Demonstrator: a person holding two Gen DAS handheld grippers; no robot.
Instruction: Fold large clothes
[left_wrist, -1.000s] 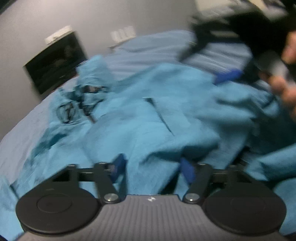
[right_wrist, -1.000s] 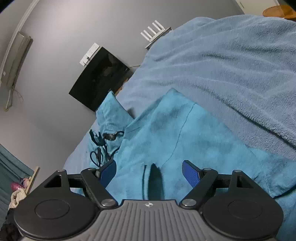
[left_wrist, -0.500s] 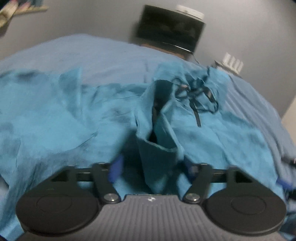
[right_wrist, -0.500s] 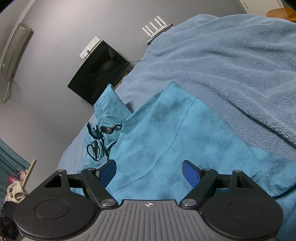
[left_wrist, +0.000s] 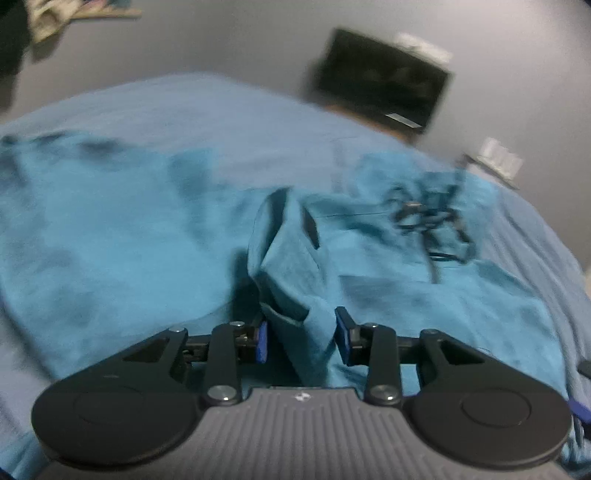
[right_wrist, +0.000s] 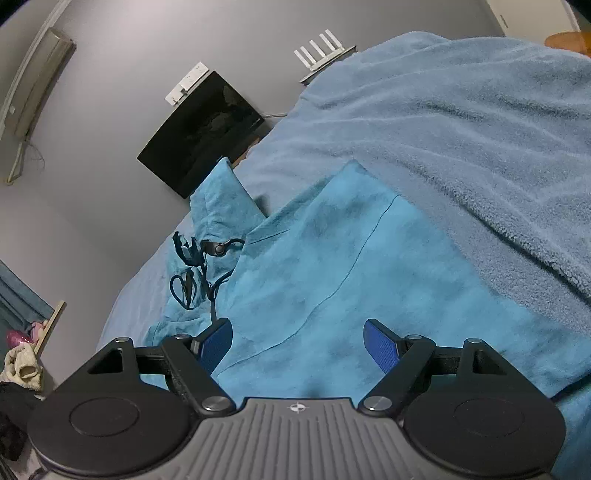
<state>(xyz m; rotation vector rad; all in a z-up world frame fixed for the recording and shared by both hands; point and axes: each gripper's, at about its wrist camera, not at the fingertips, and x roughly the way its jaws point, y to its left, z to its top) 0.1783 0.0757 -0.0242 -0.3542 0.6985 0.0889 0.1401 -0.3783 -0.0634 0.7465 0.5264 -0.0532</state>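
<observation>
Starting nearest, at the left tool (left_wrist: 301, 338): grips a raised fold of the teal garment (left_wrist: 110, 251), with jaws just drawn closer and cloth filling the gap pad to pad, as far as the blur allows. Stands up as a narrow ridge running away from the pads, with a dark slit like an opening or pocket on its flank. Moving to the right tool (right_wrist: 297, 345): hangs wide open over a flat panel of the same garment, nothing between the pads, no contact to be seen.

Judging progress: early. Lies mostly spread across the bed (right_wrist: 461, 110), one broad part reaching off to the left in the left wrist view, another lying flat under the right tool with a seam line curving across it. Shows no finished fold and no neat stack; looks like the gather for a first fold-over only. Leaves nearly everything: carrying the pinched fold across, squaring the edges, halving again.

Noting the cloth: soft, suede-like nap, teal with darker mottled patches, probably limp enough to slump where unsupported. Farther on, bunches up at what seems the hood or neck end, black drawstring (left_wrist: 424, 221) tangled loose on top. Beyond the garment, only pale blue fleecy bed cover, then a black screen (right_wrist: 203, 136) against the grey wall and a white router (right_wrist: 325, 51) beside it.
</observation>
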